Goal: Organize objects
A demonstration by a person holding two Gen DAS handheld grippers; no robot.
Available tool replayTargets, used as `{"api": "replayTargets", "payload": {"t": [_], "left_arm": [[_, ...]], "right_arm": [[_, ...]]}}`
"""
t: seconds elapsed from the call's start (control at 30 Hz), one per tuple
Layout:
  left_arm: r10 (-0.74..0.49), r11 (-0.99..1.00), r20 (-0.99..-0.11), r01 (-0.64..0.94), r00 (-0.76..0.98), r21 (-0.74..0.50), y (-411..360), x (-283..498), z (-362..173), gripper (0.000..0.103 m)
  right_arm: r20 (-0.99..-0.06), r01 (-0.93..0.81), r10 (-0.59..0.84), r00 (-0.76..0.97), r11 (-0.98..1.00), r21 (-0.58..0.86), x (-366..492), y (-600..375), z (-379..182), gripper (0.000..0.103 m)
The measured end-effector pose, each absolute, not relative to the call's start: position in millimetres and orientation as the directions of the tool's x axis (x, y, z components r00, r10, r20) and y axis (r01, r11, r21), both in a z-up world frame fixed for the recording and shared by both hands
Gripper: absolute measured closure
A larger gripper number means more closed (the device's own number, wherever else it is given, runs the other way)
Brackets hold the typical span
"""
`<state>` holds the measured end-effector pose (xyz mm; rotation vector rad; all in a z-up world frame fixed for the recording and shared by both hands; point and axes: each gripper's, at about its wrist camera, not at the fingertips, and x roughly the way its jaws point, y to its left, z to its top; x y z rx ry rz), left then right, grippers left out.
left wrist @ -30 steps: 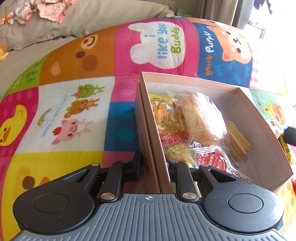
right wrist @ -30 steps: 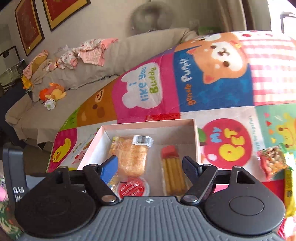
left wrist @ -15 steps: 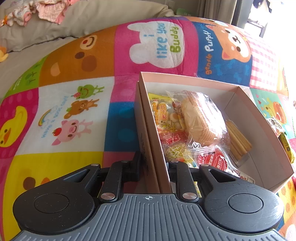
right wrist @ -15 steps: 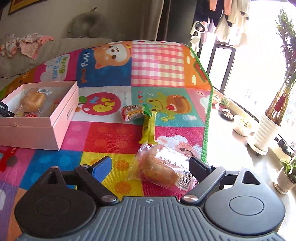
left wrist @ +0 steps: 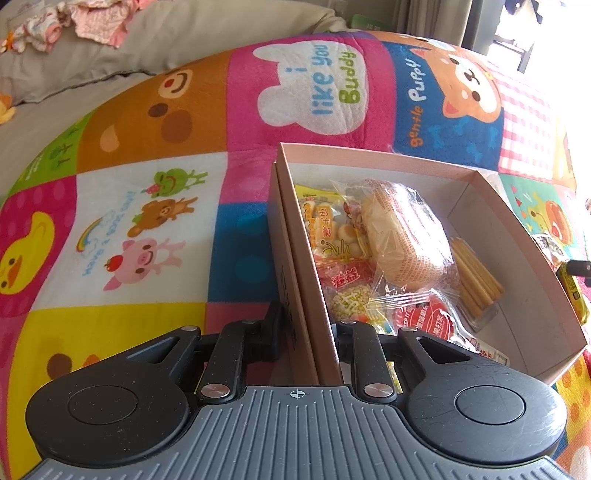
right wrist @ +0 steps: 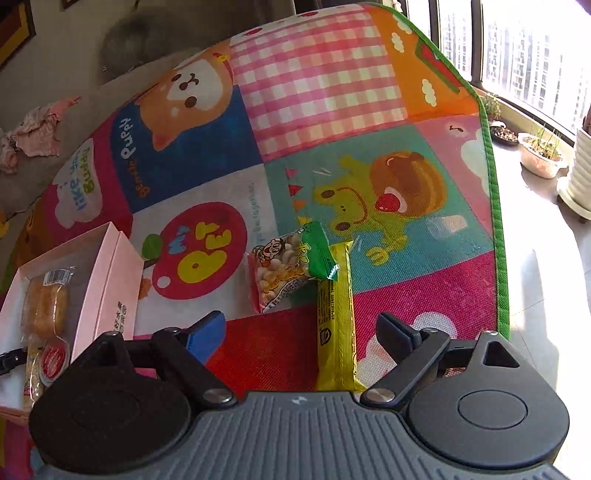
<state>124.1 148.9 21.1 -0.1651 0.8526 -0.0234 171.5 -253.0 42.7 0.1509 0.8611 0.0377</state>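
A pink cardboard box (left wrist: 517, 236) sits on the colourful play mat and holds several snack packs, a wrapped bun (left wrist: 402, 236) and biscuit sticks (left wrist: 476, 280). My left gripper (left wrist: 310, 328) is shut on the box's near left wall. In the right wrist view the box (right wrist: 107, 280) is at the left. My right gripper (right wrist: 303, 332) is open, low over the mat, with a yellow snack bar (right wrist: 336, 321) lying between its fingers. A clear peanut snack bag with a green end (right wrist: 284, 266) lies just beyond, touching the bar.
The play mat (right wrist: 332, 92) ends at a green border on the right, with tiled floor and potted plants (right wrist: 539, 155) beyond. A grey sofa cushion with clothes (left wrist: 92, 18) lies behind the mat.
My right gripper swung from over the box to the mat on the right and dropped low over the yellow bar; the wrapped bun seen earlier has left view. The left gripper stayed on the box wall.
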Motion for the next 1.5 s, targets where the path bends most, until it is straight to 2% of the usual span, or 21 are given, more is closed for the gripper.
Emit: {"api": "replayTargets", "payload": {"t": [0.07, 0.17, 0.33, 0.37, 0.4, 0.43, 0.47, 0.57, 0.63, 0.9, 0.97, 1.03, 1.1, 1.33, 1.4, 1.5], "left_arm": [[-0.087, 0.987, -0.749, -0.045, 0.657, -0.154, 149, 124, 21, 0.081], [-0.087, 0.987, -0.749, -0.045, 0.657, -0.153, 149, 124, 21, 0.081], [-0.087, 0.987, -0.749, -0.048, 0.657, -0.157, 149, 125, 21, 0.081], [-0.087, 0.987, -0.749, -0.048, 0.657, -0.156, 149, 125, 21, 0.081], [-0.086, 0.987, -0.749, -0.048, 0.657, -0.156, 149, 124, 21, 0.081], [-0.087, 0.987, -0.749, -0.048, 0.657, -0.156, 149, 125, 21, 0.081], [-0.088, 0.986, -0.748, -0.047, 0.658, -0.157, 149, 124, 21, 0.081], [-0.088, 0.986, -0.748, -0.047, 0.658, -0.158, 149, 124, 21, 0.081], [-0.089, 0.986, -0.747, -0.046, 0.659, -0.158, 150, 124, 21, 0.081], [-0.091, 0.986, -0.742, -0.047, 0.664, -0.163, 150, 122, 20, 0.081], [-0.091, 0.985, -0.741, -0.047, 0.665, -0.164, 150, 122, 20, 0.081], [-0.089, 0.985, -0.74, -0.049, 0.666, -0.163, 149, 122, 20, 0.081], [-0.089, 0.985, -0.741, -0.05, 0.666, -0.164, 149, 122, 20, 0.081], [-0.088, 0.986, -0.742, -0.05, 0.665, -0.162, 149, 122, 20, 0.081], [-0.088, 0.985, -0.741, -0.053, 0.666, -0.165, 149, 122, 20, 0.081], [-0.088, 0.985, -0.738, -0.053, 0.669, -0.166, 149, 121, 19, 0.082]], "right_arm": [[-0.756, 0.057, 0.062, 0.651, 0.99, 0.129, 190, -254, 39, 0.029], [-0.728, 0.046, 0.071, 0.681, 0.989, 0.14, 214, -253, 43, 0.028], [-0.753, 0.03, 0.02, 0.658, 0.998, 0.053, 259, -238, 33, 0.031], [-0.756, 0.021, -0.004, 0.655, 1.0, 0.013, 267, -233, 29, 0.037], [-0.761, 0.014, -0.016, 0.648, 1.0, -0.01, 273, -229, 26, 0.05], [-0.774, 0.003, -0.013, 0.633, 1.0, -0.015, 278, -227, 23, 0.057], [-0.79, -0.008, 0.006, 0.613, 1.0, 0.002, 281, -225, 20, 0.059], [-0.799, -0.073, 0.09, 0.594, 0.996, 0.058, 265, -217, 20, 0.062], [-0.802, -0.176, 0.167, 0.573, 0.981, 0.078, 229, -205, 23, 0.062], [-0.803, -0.422, 0.288, 0.522, 0.905, 0.05, 120, -185, 38, 0.062], [-0.801, -0.456, 0.295, 0.521, 0.89, 0.031, 88, -183, 43, 0.058], [-0.785, -0.461, 0.303, 0.54, 0.887, 0.025, 63, -185, 51, 0.045], [-0.736, -0.417, 0.306, 0.604, 0.908, 0.035, 29, -197, 62, 0.026], [-0.738, -0.286, 0.287, 0.611, 0.949, 0.132, -12, -237, 58, 0.024], [-0.744, -0.282, 0.302, 0.596, 0.946, 0.159, -26, -249, 58, 0.016], [-0.754, -0.331, 0.354, 0.553, 0.924, 0.191, -43, -257, 55, 0.013]]}}
